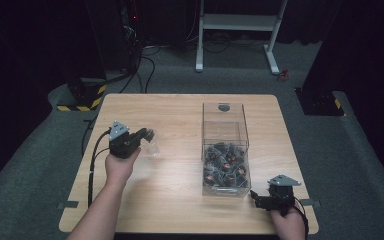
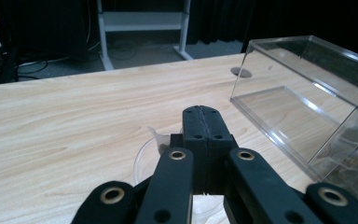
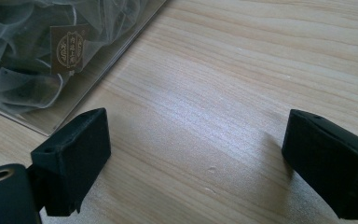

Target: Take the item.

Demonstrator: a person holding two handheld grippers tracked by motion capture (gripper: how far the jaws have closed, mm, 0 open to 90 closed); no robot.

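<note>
Jaws of the left gripper (image 2: 201, 122) are pressing flat together, and a thin clear edge is peeking out beside them in the left gripper view; it looks like the rim of the clear cup (image 2: 150, 156), so the gripper is probably pinching that rim, though the pads are hiding the contact itself. In the high view the cup (image 1: 152, 146) is sitting just past the left gripper (image 1: 147, 134), on the left half of the table (image 1: 180, 107), well apart from the clear box (image 1: 225, 150). The right gripper (image 3: 193, 163) is resting with its jaws wide apart and nothing between them, low over bare wood just beside the box's near corner. Judging by this, the step in hand is carrying the cup toward the box, where the small mesh bags (image 1: 226, 165) are piling up at the near end. Doing it well is a matter of keeping the pinch firm but light, since thin plastic is likely to buckle, and of keeping the cup upright while it is travelling. The right gripper view is giving the close detail of a bag (image 3: 37, 51) with its printed label pressed against the wall, which the high view is blurring into a dark heap. The high view is laying out both hands at once.
</note>
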